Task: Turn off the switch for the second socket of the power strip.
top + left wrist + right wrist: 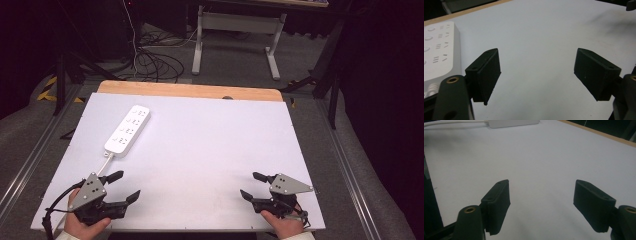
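We hold the left gripper [122,186] at about 7 o'clock on the board [200,145], jaws spread wide with nothing between them. It sits low near our edge, most likely a ready stance: from here the strip [128,130] is a short reach away at roughly 1 o'clock from that gripper, near it but not touching. The strip lies flat at about 10 o'clock on the board, its long axis running from near-left to far-right, and its cord [105,162] leaves the near end toward our left hand [86,225]. That placement probably keeps the cord off the working middle. In the left gripper view the strip [437,52] shows at 9 o'clock beside the left jaw, apart from it.

The right gripper [250,186] rests at 5 o'clock, jaws likewise parted and gripping nothing, well apart from the strip; we judge it is simply waiting. In the right gripper view the strip's end [512,123] sits at 11 o'clock, far off.

Counting: one strip, four rows of sockets on it, one cord, two grippers, two hands, one board.
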`<state>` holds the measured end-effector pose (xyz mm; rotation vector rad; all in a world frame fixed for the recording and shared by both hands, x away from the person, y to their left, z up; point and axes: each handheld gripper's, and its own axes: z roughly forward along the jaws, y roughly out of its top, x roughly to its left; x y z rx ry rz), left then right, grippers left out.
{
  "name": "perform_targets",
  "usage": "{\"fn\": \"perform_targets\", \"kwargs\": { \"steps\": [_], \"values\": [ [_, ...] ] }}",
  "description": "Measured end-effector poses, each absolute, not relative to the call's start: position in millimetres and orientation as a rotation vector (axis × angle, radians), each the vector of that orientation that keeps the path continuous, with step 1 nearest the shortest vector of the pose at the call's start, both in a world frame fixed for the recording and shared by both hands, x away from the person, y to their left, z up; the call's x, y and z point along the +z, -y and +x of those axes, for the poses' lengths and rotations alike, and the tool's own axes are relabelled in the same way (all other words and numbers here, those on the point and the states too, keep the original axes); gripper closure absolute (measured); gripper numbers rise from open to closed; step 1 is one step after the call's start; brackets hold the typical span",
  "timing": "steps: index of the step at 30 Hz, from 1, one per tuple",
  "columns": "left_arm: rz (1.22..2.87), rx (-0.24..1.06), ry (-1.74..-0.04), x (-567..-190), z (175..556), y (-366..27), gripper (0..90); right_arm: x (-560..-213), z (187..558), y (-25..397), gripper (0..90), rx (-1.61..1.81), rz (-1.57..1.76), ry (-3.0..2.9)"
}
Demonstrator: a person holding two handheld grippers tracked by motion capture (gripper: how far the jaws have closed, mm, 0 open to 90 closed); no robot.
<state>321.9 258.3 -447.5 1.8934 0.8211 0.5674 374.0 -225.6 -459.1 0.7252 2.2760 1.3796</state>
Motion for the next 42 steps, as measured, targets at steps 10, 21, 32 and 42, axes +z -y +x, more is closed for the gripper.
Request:
{"fn": "perform_targets", "kwargs": {
  "steps": [10,21,32,42],
  "values": [
    [1.895,0.576,-0.828,-447.1,323.0,-258.6,22.0,-459.4,373.4,225.2,32.8,1.383,0.699,-2.284],
    [1.898,0.588,-0.825,-443.7,322.2,-258.3,22.7,-459.7,372.9,224.0,33.2,1.384,0.688,-2.287],
    [1.922,0.601,-0.823,-433.3,323.5,-257.1,22.8,-462.0,374.1,222.6,33.3,1.380,0.692,-2.303],
    [1.932,0.559,-0.829,-418.0,334.2,-262.4,23.5,-463.5,372.0,223.0,33.3,1.379,0.695,-2.309]
  ]
}}
